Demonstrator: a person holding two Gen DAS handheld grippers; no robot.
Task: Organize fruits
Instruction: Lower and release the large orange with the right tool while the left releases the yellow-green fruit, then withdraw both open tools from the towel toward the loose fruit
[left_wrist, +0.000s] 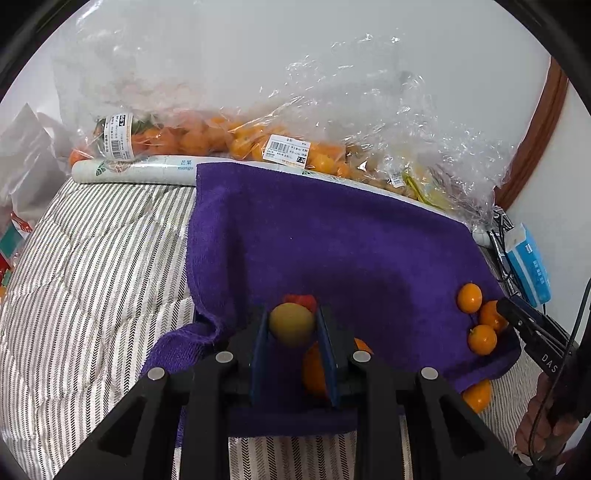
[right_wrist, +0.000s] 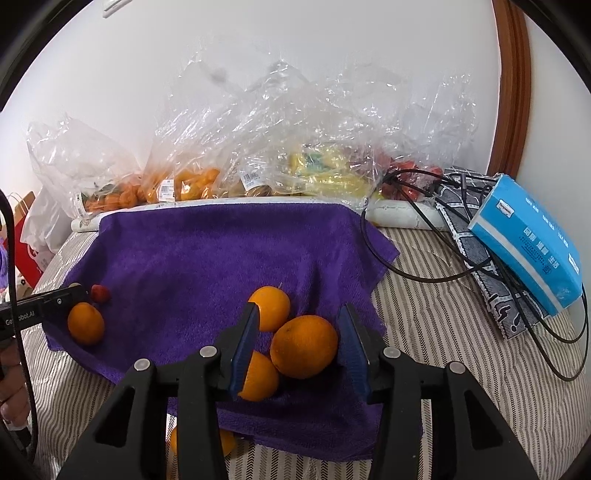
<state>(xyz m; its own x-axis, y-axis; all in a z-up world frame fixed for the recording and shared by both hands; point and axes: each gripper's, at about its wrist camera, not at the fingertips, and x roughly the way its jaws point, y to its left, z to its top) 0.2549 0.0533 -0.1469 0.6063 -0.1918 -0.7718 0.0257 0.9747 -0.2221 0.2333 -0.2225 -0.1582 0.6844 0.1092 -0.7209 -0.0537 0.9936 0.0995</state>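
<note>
A bed with a striped cover (left_wrist: 92, 258) fills both views, with a purple towel (left_wrist: 332, 251) spread over it. In the left wrist view, going left to right: a white paper bag (left_wrist: 26, 155) sits at the far left edge, then clear plastic bags of oranges (left_wrist: 192, 138) lie along the white wall behind a white roll (left_wrist: 136, 170) printed "mango". In front, the left claw (left_wrist: 291, 325) is closed on a yellow-green fruit (left_wrist: 291, 323), its blue pads pressing each side; a red fruit (left_wrist: 301, 300) peeks out just behind it, and an orange (left_wrist: 314, 369) lies on the towel under the claw. Further right, three small oranges (left_wrist: 470, 297) cluster on the towel's right part, touching one another, with the tip of the right claw (left_wrist: 504, 306) at them; another orange (left_wrist: 478, 395) lies just off the towel's edge on the cover. A blue tissue pack (left_wrist: 528, 266) sits at the far right. In the right wrist view, the left claw shows at the left edge beside an orange and the small red fruit. In the middle, the right claw stands around a larger orange (right_wrist: 303, 347): its jaws are parted and the left pad looks clear of the fruit, though whether the right pad touches is hard to tell. Two more oranges touch this one, behind and below-left. Black cables (right_wrist: 406, 258) trail right toward the tissue pack.
</note>
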